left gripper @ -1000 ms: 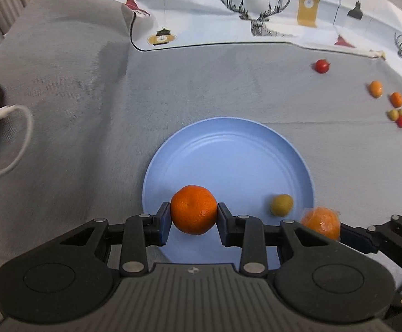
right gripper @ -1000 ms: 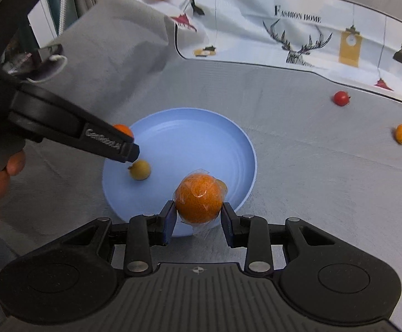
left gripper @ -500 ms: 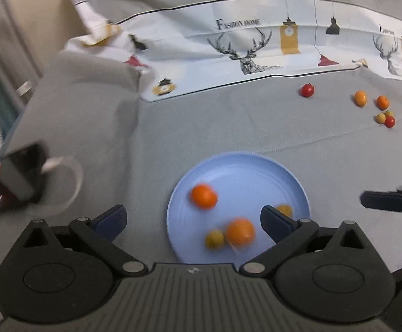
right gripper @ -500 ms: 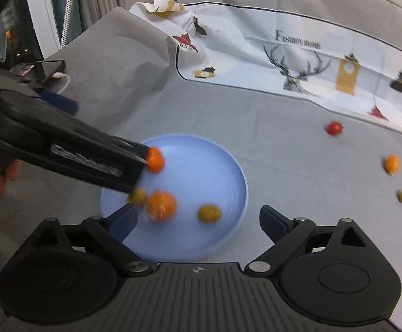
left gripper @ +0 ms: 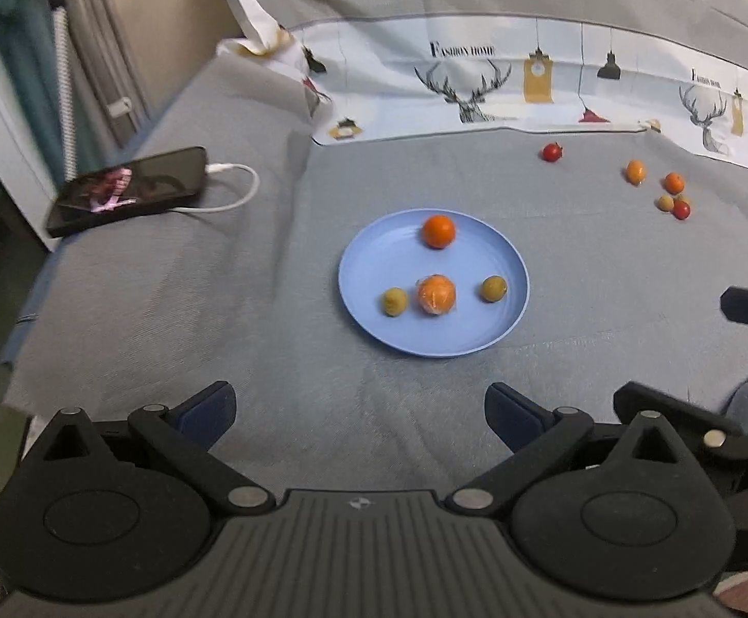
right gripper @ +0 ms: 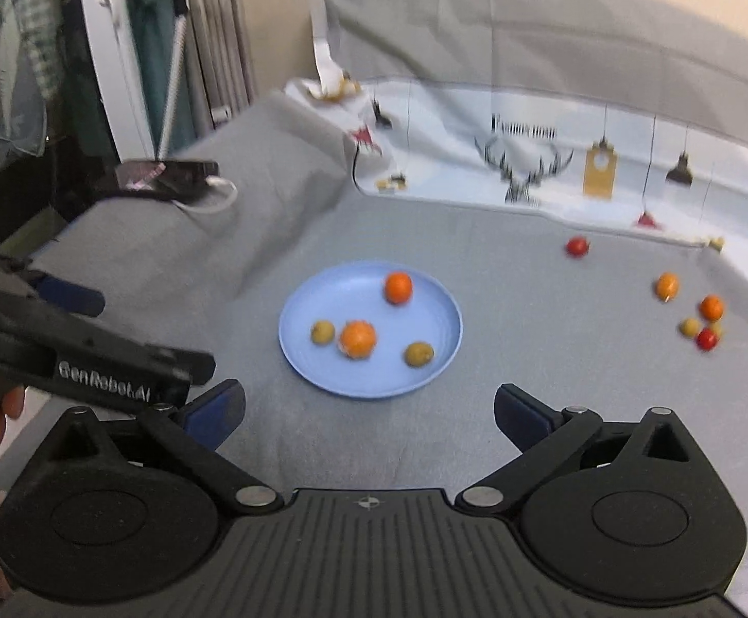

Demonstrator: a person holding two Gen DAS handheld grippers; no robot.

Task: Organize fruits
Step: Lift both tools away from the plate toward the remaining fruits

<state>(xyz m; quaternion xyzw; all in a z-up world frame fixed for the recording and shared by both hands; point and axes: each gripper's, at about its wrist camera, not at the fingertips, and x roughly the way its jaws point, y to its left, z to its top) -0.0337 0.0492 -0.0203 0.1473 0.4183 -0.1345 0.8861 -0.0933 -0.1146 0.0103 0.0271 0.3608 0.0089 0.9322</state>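
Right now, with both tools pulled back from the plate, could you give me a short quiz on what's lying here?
1. How many fruits lie on the blue plate?
2. True or false: the left tool holds an orange.
3. Which is plugged into a white cable: A the phone, B the plate?

Key: 1. Four: two oranges, two small yellowish fruits. 2. False, it is open with nothing in it. 3. A.

A round blue plate (left gripper: 507, 319) lies flat on the grey cloth and carries four fruits: a bare orange (left gripper: 438, 230) near its far rim, an orange in clear wrap (left gripper: 436, 295) at centre, and two yellow-green fruits (left gripper: 395, 301) (left gripper: 493, 288) flanking it. Beyond the plate, to the right, lie a lone red fruit (left gripper: 552, 151) and a loose cluster (left gripper: 674, 194) of apparently five small fruits.
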